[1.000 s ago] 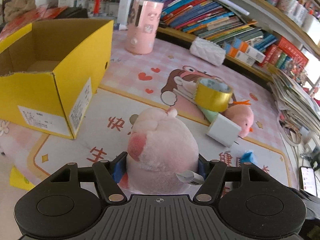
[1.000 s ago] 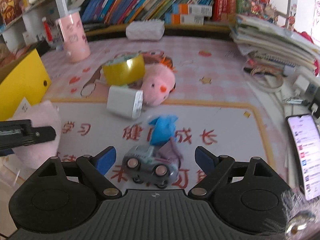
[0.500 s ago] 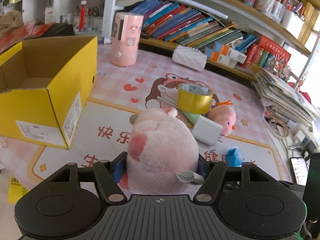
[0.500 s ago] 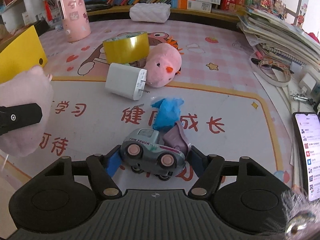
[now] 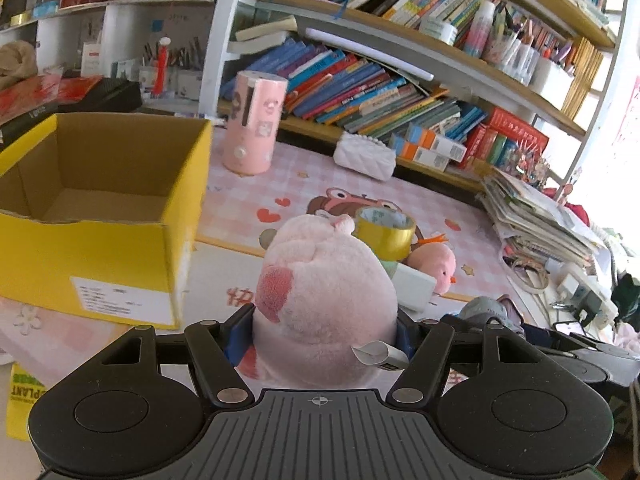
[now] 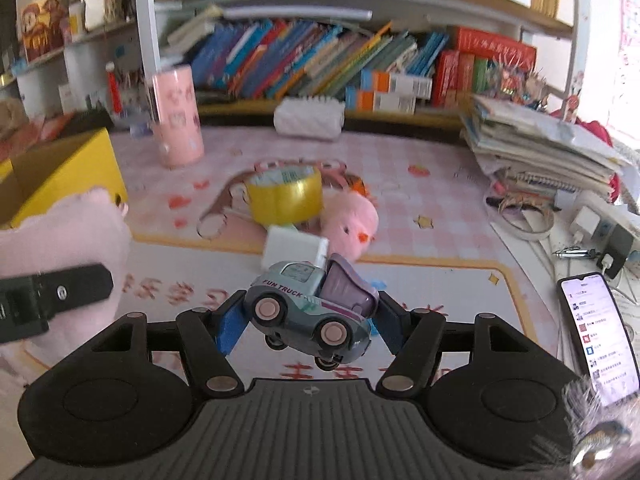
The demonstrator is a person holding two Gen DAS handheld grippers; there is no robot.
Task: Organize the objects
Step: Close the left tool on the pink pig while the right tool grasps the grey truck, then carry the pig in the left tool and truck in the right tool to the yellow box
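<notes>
Carrying step: left gripper (image 5: 325,330) jaws pinch the pink plush (image 5: 326,300), right gripper (image 6: 306,320) jaws, just closed, pinch the toy truck (image 6: 310,312); next, release both over the yellow box (image 5: 100,216) at ten o'clock.

right gripper (image 6: 306,320) closed onto toy truck (image 6: 308,308), lifted clear of mat (image 6: 440,280), pink plush (image 5: 324,300) raised too, nearer yellow box (image 5: 104,216)

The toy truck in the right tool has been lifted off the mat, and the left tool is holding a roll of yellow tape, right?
Not quite. The toy truck is lifted in the right tool, but the left tool grips a pink plush toy, as the left wrist view shows. The yellow tape roll lies on the mat behind it.
</notes>
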